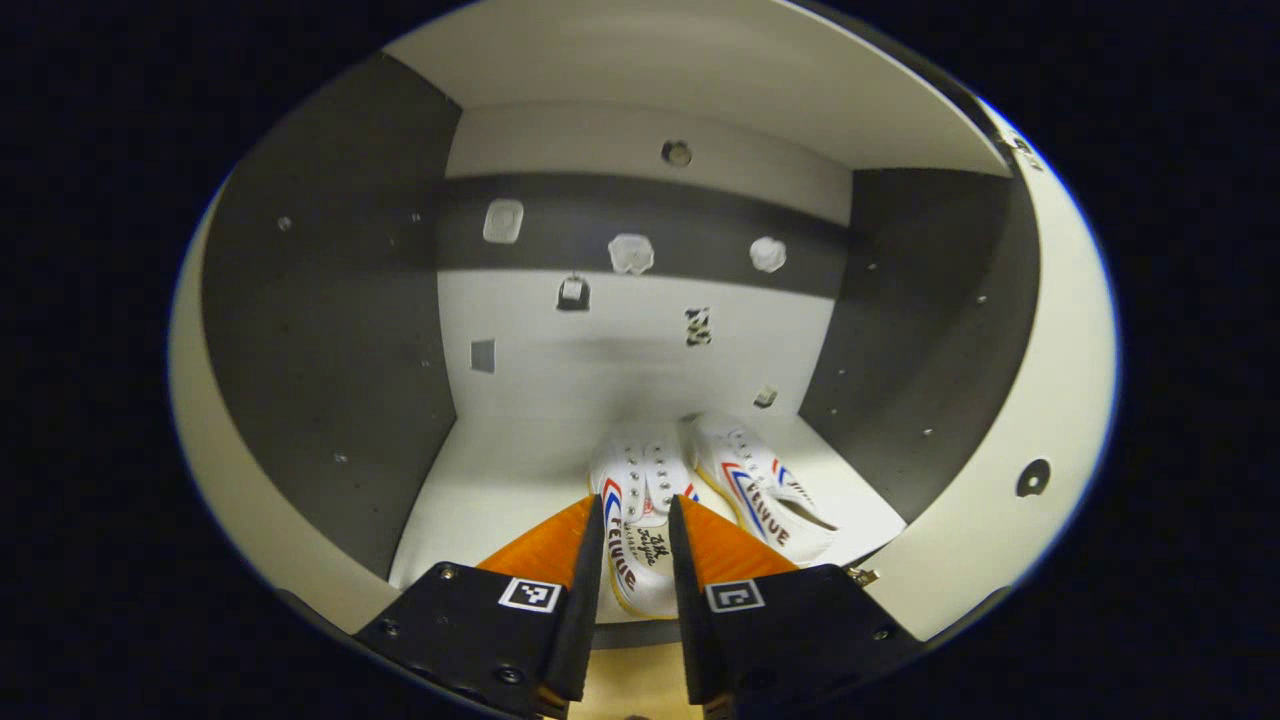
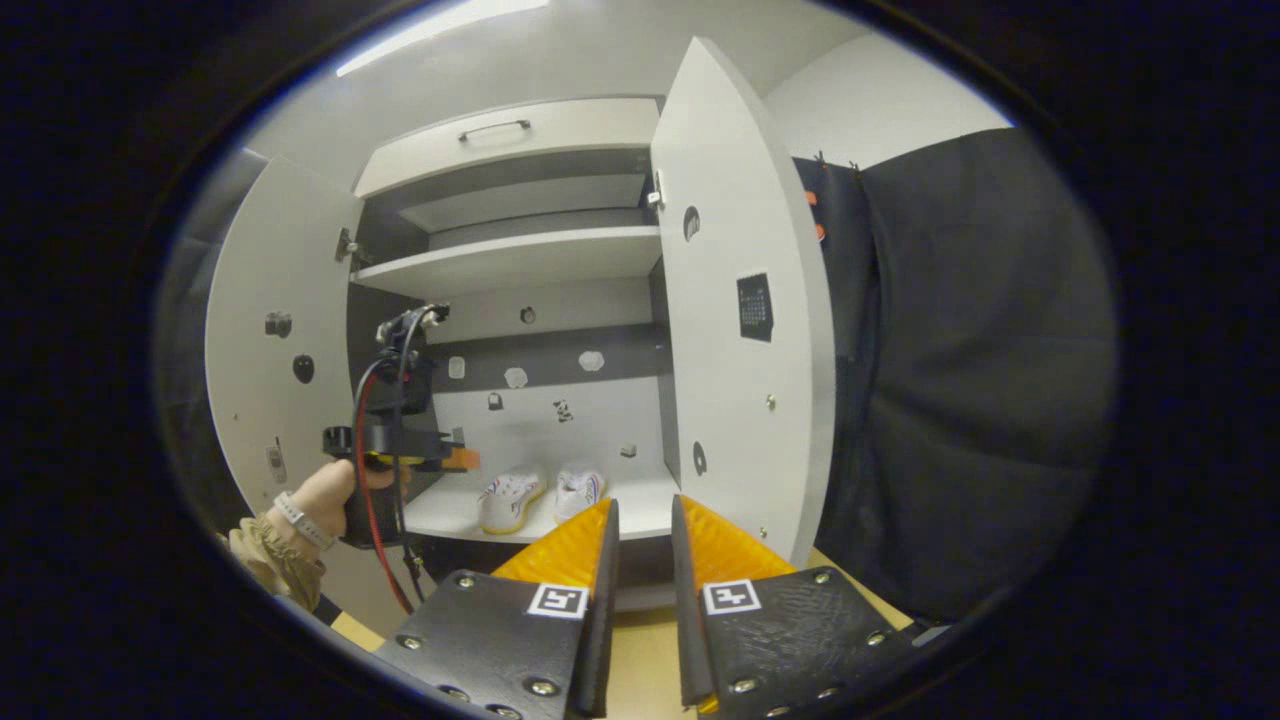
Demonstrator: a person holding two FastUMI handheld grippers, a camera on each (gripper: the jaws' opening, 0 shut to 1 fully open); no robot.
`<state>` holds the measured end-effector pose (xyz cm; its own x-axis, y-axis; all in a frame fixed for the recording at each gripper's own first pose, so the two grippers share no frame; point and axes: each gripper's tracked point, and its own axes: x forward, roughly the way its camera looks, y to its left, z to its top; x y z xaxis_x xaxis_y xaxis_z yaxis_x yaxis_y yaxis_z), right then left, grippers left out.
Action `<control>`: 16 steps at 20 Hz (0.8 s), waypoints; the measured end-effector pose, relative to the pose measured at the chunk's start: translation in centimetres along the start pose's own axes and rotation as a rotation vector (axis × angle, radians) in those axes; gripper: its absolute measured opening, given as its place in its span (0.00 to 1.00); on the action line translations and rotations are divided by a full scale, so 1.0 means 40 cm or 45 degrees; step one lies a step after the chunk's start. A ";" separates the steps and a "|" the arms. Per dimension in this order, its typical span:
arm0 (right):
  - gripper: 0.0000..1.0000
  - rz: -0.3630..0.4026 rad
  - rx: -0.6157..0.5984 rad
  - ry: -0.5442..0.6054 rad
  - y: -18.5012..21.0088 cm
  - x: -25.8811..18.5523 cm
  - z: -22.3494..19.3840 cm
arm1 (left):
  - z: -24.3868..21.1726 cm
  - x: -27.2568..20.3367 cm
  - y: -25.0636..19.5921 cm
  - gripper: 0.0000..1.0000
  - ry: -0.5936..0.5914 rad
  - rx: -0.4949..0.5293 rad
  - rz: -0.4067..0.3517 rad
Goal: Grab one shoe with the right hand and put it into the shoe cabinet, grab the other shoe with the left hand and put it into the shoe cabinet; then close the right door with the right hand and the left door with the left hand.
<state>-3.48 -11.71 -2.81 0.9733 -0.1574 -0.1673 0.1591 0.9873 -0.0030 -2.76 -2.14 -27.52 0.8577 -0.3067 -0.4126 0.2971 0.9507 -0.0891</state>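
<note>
Both shoes on the cabinet's bottom shelf, both doors swung open.

In the left gripper view, the left gripper (image 1: 636,510) stands at the cabinet mouth, its orange fingers (image 1: 545,545) narrowly parted around the heel of the near shoe (image 1: 640,520); whether they press it is hard to tell. That shoe runs lengthwise away, toe to the back wall. The second shoe (image 1: 765,485) lies just beside it, angled slightly; grey side walls flank them. In the right gripper view, the right gripper (image 2: 645,520) hangs outside with a narrow gap and nothing between its fingers. Left door (image 2: 275,340) and right door (image 2: 745,320) stand open, the shelf (image 2: 640,505) between. A hand (image 2: 335,495) holds the other gripper before the shoes; they look small here.
</note>
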 end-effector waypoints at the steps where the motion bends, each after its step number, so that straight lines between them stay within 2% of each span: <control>1: 0.28 -0.014 -0.002 -0.024 -0.013 -0.011 0.017 | 0.022 -0.014 -0.005 0.41 -0.047 0.021 -0.015; 4: 0.28 -0.077 -0.021 -0.091 -0.067 -0.043 0.063 | 0.069 -0.053 -0.030 0.45 -0.161 0.053 -0.071; 5: 0.28 -0.095 -0.025 -0.107 -0.084 -0.052 0.074 | 0.083 -0.071 -0.037 0.52 -0.191 0.048 -0.084; 6: 0.34 -0.123 -0.029 -0.119 -0.107 -0.061 0.084 | 0.096 -0.085 -0.045 0.59 -0.219 0.041 -0.097; 7: 0.34 -0.150 -0.030 -0.128 -0.131 -0.070 0.092 | 0.108 -0.095 -0.052 0.74 -0.244 0.034 -0.108; 8: 0.34 -0.174 -0.026 -0.138 -0.155 -0.080 0.102 | 0.117 -0.109 -0.056 0.83 -0.267 0.030 -0.113; 9: 0.35 -0.193 -0.018 -0.145 -0.176 -0.082 0.108 | 0.125 -0.119 -0.057 0.86 -0.285 0.034 -0.114; 10: 0.45 -0.221 -0.011 -0.153 -0.205 -0.089 0.115 | 0.130 -0.132 -0.055 0.89 -0.300 0.043 -0.107; 11: 0.47 -0.240 -0.007 -0.159 -0.224 -0.093 0.119 | 0.136 -0.145 -0.048 0.93 -0.318 0.057 -0.091; 14: 0.64 -0.283 0.006 -0.177 -0.277 -0.088 0.134 | 0.150 -0.162 -0.048 0.94 -0.360 0.062 -0.083; 15: 0.66 -0.288 0.009 -0.178 -0.290 -0.083 0.139 | 0.151 -0.166 -0.049 0.93 -0.364 0.057 -0.083; 16: 0.75 -0.298 0.010 -0.173 -0.308 -0.078 0.138 | 0.154 -0.176 -0.050 0.94 -0.371 0.050 -0.082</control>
<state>-7.58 -23.51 3.20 0.9230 -0.3837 -0.0294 0.3833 0.9234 -0.0180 -6.83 -2.16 -18.85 0.9193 -0.3719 -0.1290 0.3658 0.9281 -0.0688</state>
